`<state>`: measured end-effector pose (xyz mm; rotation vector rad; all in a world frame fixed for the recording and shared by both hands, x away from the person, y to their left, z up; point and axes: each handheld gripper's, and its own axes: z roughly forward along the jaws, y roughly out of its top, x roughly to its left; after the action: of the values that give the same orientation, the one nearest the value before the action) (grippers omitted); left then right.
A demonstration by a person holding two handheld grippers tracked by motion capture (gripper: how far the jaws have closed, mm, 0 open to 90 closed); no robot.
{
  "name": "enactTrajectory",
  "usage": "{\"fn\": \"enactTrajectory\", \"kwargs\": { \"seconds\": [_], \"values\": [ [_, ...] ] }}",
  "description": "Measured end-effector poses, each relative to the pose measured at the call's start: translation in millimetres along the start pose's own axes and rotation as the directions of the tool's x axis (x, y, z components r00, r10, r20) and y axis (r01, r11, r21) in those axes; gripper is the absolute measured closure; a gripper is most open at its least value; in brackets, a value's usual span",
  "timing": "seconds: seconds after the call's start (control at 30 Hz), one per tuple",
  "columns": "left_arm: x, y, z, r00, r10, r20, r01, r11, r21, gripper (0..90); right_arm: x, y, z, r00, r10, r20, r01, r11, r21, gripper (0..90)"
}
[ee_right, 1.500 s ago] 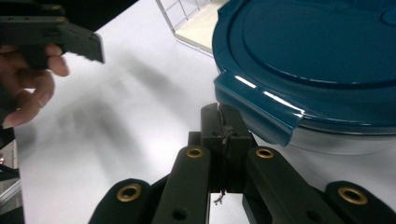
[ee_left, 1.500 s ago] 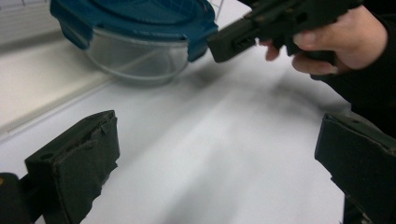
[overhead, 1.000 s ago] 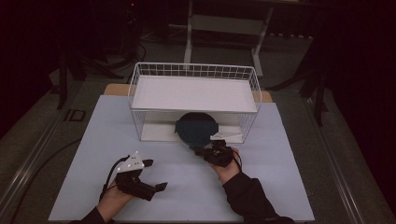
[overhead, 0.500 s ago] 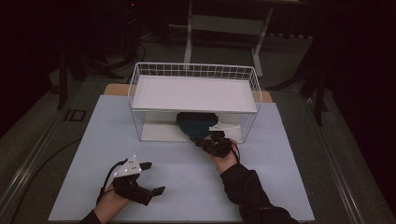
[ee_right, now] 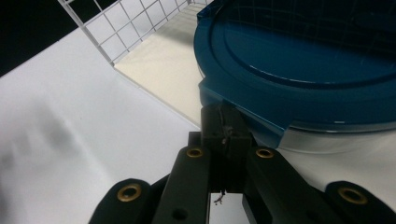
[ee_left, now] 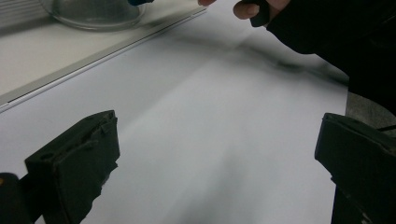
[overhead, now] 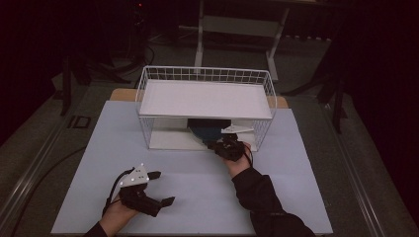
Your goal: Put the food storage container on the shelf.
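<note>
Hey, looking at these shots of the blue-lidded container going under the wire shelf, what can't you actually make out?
- Container contents: high view, hidden by the shelf board; right gripper view, covered by the blue lid.
- Right gripper contact with the lid tab: jaws shut, pinching or merely pushing unclear.
- Container top: left gripper view, cut off by the upper edge.

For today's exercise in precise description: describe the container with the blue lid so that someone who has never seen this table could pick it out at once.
Start at the white wire rack at the table's far side. Look beneath its shelf, on the lower level, towards the right. There sits the container: round, with a clear body and a dark blue lid, the one coloured thing there, with the right gripper shut at its lid's edge.
</note>
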<state>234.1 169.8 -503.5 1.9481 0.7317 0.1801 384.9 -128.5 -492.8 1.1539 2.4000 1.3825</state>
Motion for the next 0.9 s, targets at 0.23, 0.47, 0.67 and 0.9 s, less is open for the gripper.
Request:
{"fn": "enactTrajectory", "kwargs": {
  "seconds": [0.23,0.47,0.67,0.9],
  "values": [
    [-0.6,0.6,-0.7,1.0000,0.003,0.000,-0.003,1.0000,-0.001,0.3,-1.5,-0.9,-1.0,1.0000,-0.004,0.000,0.004,1.000,-0.001,90.0],
    [-0.3,1.2,-1.0,1.0000,0.000,0.001,0.000,1.0000,-0.004,0.3,1.9,-4.3,-3.5,0.9994,0.017,-0.031,-0.018,1.000,-0.019,84.1],
    [-1.6,2.0,-1.9,1.0000,0.000,0.008,0.000,1.0000,-0.005,0.3,20.4,-8.2,-13.7,0.9980,-0.016,-0.062,0.013,0.999,-0.050,51.0],
    [-3.5,3.6,-2.6,0.9999,0.003,0.015,-0.003,0.9999,-0.011,0.2,29.5,-14.8,-28.1,0.9939,-0.017,-0.109,0.009,0.997,-0.076,17.4]
  ]
}}
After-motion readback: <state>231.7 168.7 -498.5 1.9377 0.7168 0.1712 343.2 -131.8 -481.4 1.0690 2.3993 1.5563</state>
